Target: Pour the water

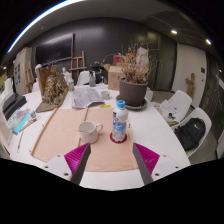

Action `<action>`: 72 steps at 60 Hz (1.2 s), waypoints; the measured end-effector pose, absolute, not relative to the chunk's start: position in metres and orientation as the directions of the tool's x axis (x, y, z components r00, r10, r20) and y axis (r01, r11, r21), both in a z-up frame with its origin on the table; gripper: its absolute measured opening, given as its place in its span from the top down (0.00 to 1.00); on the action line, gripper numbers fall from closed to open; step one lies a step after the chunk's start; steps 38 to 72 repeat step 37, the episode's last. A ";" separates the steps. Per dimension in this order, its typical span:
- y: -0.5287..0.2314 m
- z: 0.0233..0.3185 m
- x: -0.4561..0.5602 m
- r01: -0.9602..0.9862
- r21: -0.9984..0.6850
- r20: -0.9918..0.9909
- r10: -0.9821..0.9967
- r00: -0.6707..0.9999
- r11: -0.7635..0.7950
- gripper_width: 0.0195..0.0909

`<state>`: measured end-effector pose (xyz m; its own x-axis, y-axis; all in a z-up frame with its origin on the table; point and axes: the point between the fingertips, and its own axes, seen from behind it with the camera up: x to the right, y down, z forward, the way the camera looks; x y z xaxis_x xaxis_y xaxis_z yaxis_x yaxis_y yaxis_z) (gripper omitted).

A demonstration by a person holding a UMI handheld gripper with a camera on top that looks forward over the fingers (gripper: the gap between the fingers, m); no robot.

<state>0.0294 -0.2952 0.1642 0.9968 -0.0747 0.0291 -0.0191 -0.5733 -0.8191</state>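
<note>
A clear water bottle (pixel 119 121) with a blue cap and a label stands upright on a small red coaster (pixel 119 138), on a tan mat (pixel 70 135) laid over the white table. To its left on the same mat sits a white mug (pixel 89 130) with its handle toward the bottle. My gripper (pixel 112 163) is open, its two dark fingers with magenta pads (pixel 147 155) spread wide over the near edge of the mat. The bottle is just ahead of the fingers, slightly right of the middle, apart from them. Nothing is between the fingers.
Beyond the mat stand a grey pot with dried plants (pixel 132 92), papers (pixel 88 97) and a dark dried bunch (pixel 54 90). White chairs (pixel 185 108) ring the table (pixel 160 125). A device lies at the table's left edge (pixel 22 122).
</note>
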 end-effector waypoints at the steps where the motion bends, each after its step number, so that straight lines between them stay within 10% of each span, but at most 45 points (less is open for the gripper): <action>1: -0.303 0.167 0.026 -0.020 -0.819 0.030 -0.078 0.997 -0.573 0.07; 72: -0.403 0.183 -0.033 0.020 -0.788 0.090 -0.083 0.992 -0.615 0.07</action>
